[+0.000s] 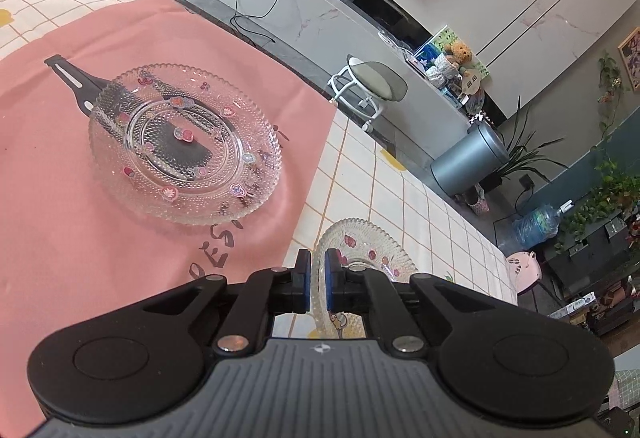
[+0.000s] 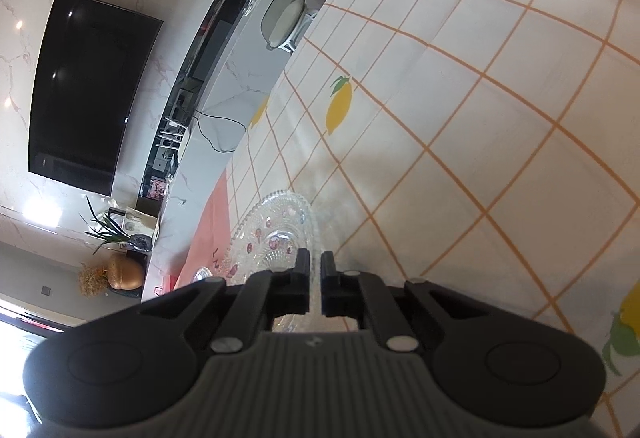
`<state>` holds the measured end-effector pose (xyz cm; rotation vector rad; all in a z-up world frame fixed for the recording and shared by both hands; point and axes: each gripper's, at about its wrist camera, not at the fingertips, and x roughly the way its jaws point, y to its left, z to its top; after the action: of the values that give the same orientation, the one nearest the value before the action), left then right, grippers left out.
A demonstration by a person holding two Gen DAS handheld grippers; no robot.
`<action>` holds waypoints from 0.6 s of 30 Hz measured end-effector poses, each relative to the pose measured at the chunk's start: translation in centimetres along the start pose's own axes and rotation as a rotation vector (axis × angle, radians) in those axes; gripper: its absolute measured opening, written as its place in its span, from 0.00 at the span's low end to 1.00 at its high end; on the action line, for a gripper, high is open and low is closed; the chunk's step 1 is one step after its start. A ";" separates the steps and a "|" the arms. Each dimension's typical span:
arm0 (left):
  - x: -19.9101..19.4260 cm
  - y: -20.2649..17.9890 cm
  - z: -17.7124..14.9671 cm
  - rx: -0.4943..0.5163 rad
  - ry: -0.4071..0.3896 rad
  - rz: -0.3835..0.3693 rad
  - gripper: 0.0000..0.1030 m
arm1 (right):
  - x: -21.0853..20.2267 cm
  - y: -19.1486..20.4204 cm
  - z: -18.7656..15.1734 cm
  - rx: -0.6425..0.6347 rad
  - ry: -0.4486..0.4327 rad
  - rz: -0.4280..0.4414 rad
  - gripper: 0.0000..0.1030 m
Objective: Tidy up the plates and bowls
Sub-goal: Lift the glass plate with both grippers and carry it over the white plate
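Grippers both pinch one glass plate's rim: left gripper (image 1: 317, 270) and right gripper (image 2: 315, 270) clamp it over the checked cloth (image 2: 480, 118). Second plate (image 1: 184, 142) sits on the pink mat (image 1: 60, 198).

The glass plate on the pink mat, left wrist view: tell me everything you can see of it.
The glass plate is clear pressed glass, round, with a beaded texture, a scalloped rim and raised concentric rings. Small pink and blue flower decals dot it. It lies flat and right way up on the pink mat, partly covering a black flat tool whose dark shape shows through the glass. It looks empty and no gripper touches it.
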<state>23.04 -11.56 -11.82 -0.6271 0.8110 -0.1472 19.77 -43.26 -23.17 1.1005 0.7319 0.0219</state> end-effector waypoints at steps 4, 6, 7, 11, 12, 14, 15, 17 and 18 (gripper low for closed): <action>-2.1 0.4 -0.4 -0.034 -0.023 -0.012 0.06 | -1.2 0.4 -0.8 -0.013 0.006 0.025 0.02; -3.1 0.5 -0.7 -0.054 -0.035 -0.017 0.06 | -2.1 0.6 -1.4 -0.020 0.014 0.036 0.02; -3.7 0.6 -0.9 -0.068 -0.042 -0.023 0.06 | -2.6 0.6 -1.7 -0.025 0.016 0.039 0.02; -6.3 1.3 -2.3 -0.076 -0.069 -0.027 0.06 | -4.6 0.9 -3.3 -0.046 0.024 0.052 0.02; -6.9 1.4 -2.7 -0.072 -0.072 -0.027 0.06 | -5.1 0.9 -3.7 -0.048 0.025 0.056 0.02; -7.8 1.9 -3.6 -0.077 -0.070 -0.023 0.06 | -6.4 0.9 -4.8 -0.062 0.026 0.056 0.02; -8.4 2.3 -3.9 -0.082 -0.066 -0.025 0.06 | -6.9 0.8 -5.3 -0.066 0.027 0.057 0.02; -9.3 3.1 -5.0 -0.087 -0.055 -0.026 0.06 | -7.9 0.3 -6.4 -0.065 0.032 0.060 0.02; -9.7 3.4 -5.4 -0.089 -0.050 -0.026 0.06 | -8.3 -0.1 -6.8 -0.059 0.039 0.058 0.02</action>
<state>12.13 -7.88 -10.50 -0.7230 0.7643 -0.1191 9.63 -40.84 -20.54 1.0670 0.7296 0.1145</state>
